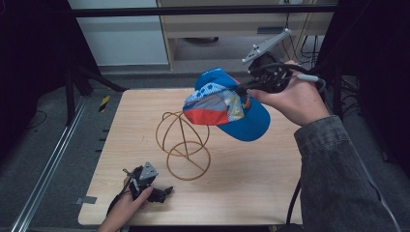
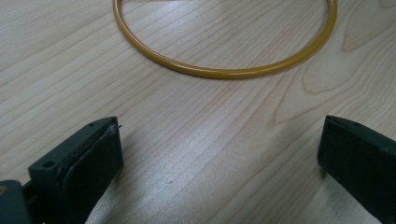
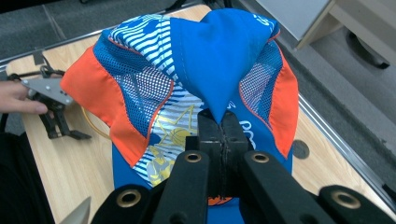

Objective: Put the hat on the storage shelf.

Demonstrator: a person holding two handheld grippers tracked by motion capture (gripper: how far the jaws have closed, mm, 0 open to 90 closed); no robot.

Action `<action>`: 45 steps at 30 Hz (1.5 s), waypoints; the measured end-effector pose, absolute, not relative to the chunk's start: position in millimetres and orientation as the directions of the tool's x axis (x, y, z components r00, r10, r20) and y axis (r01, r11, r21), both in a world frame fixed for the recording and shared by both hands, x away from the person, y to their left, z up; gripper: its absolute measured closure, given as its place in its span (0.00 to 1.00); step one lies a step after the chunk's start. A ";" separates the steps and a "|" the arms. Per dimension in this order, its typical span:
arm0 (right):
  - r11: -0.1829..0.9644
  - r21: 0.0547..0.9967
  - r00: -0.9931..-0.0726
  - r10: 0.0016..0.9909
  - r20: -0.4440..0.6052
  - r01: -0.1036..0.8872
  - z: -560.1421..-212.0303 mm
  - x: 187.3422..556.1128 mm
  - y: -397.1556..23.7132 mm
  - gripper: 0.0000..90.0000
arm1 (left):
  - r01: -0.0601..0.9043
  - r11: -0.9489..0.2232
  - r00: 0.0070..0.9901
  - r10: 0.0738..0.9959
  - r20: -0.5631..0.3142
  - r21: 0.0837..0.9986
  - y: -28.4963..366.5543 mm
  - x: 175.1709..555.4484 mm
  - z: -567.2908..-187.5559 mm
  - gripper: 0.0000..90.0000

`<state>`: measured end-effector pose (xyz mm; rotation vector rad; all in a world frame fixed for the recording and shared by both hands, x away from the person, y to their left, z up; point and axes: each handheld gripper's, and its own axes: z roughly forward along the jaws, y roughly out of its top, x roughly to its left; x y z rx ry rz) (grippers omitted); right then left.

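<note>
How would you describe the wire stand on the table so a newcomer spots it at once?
Start at the light wooden table and look to its middle. There, under the blue and orange cap held aloft by the right gripper, stands the wire stand. It is a bare golden frame, a ring flat on the wood with arched hoops rising from it, unlike the black left gripper nearby.

Lab or test room, not home. Bare wood tabletop point(image 1: 251, 193) inside black metal frame point(image 1: 203, 10). Grey carpet floor point(image 1: 48, 145), metal rail point(image 1: 46, 174) alongside, tape marks. Cables point(image 1: 309, 46) trailing near plain cabinet point(image 1: 217, 29) at back. Dim light.
</note>
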<state>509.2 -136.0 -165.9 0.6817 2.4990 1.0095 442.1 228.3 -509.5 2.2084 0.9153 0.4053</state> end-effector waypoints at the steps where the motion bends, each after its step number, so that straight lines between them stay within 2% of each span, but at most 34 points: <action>1: 0.629 0.721 -0.822 0.551 -0.147 0.292 -164.2 509.2 -133.2 1.00 | 0.493 -0.504 0.701 0.713 0.019 0.709 228.3 442.1 -509.5 0.00; 12: 0.637 0.729 -0.843 0.514 -0.160 0.250 -155.7 513.4 -102.0 1.00 | 0.494 -0.501 0.699 0.715 0.019 0.711 228.2 442.1 -509.6 0.00; 23: 0.651 0.725 -0.867 0.473 -0.154 0.226 -169.4 517.8 -72.3 1.00 | 0.494 -0.501 0.699 0.715 0.019 0.711 228.2 442.1 -509.6 0.00; 45: 0.661 0.725 -0.886 0.435 -0.159 0.195 -173.7 523.3 -34.4 1.00 | 0.494 -0.503 0.700 0.714 0.018 0.709 228.1 442.3 -509.3 0.00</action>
